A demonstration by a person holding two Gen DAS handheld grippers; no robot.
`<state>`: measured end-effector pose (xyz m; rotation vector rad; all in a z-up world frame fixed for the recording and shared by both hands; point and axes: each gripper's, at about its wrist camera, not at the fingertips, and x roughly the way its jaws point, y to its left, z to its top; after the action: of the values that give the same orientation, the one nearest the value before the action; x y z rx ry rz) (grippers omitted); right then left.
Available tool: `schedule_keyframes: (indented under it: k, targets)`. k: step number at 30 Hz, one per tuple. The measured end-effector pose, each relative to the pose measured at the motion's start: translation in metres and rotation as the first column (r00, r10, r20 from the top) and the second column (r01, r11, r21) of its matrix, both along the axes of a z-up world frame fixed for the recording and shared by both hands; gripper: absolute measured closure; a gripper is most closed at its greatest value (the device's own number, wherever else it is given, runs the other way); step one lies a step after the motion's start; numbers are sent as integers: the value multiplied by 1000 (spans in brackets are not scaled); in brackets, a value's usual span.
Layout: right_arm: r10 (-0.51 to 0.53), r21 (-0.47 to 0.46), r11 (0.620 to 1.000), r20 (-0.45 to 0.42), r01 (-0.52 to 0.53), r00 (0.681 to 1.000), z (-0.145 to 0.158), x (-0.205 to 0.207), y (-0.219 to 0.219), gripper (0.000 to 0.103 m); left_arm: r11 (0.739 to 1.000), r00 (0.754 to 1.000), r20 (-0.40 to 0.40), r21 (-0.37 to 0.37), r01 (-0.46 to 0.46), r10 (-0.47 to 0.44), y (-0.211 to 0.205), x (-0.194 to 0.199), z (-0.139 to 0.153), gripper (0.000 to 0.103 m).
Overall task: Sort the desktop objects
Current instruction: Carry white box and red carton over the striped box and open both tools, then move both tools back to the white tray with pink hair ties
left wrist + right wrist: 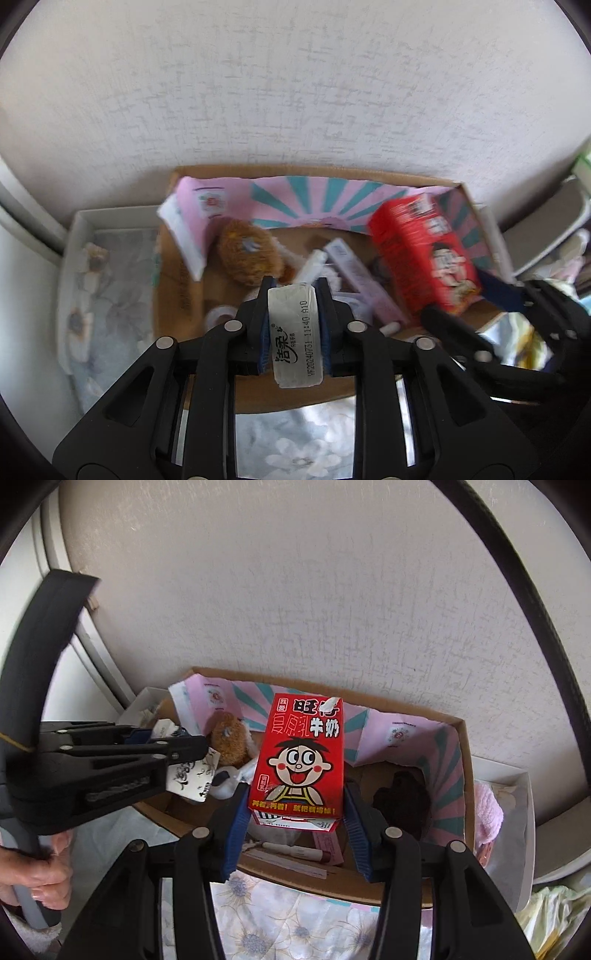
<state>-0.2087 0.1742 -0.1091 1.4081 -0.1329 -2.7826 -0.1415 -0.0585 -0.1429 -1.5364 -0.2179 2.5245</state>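
Background: a pale textured wall (280, 92) rises behind a floral-print cloth (295, 439) covering the surface.
White tray: a shallow white rectangular tray (79, 221) sits at far left, just beside the box.
Cardboard box: an open brown cardboard box (177, 295) lined with pink-and-teal striped paper (314, 195) stands against the wall; inside lie a brown fuzzy plush toy (247, 254), a white pen (291, 848) and a pale pink slim carton (364, 280).
Left gripper (295, 284): its blue-padded jaws are clamped on a small white plastic-wrapped tissue pack (295, 332), held over the box's near left part.
Right gripper (295, 797): its jaws are pressed against both sides of a red milk carton with a cartoon face (301, 757), held upright above the box's middle.
Hand (40, 871): grips the left tool's handle.
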Motion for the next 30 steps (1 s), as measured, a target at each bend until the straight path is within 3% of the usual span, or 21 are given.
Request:
schedule_keyframes:
  k: [2,4,8,14,30]
  targets:
    - [-5,20,1000,30,4,1000,0,-2,11,41,1000,1000,7,15,12,-12,0,-1,3,13]
    - [-9,26,1000,27,8,1000,-12,2,6,39,1000,1000,-26,-12,7,-7,0,3,10,2]
    - [-12,-40,999,-3,11,1000,6,21,13,39,997,998,-63,-73,16,-21,0,10,24,2]
    - [-67,-75,995,-14,66,998,6,38,32,39,988,996,-68,-151,40,-51,7,18,31,2]
    - [-134,-129,984,-71,124,989,23,97,54,39,976,990,-94,-197,89,-109,43,62,53,2]
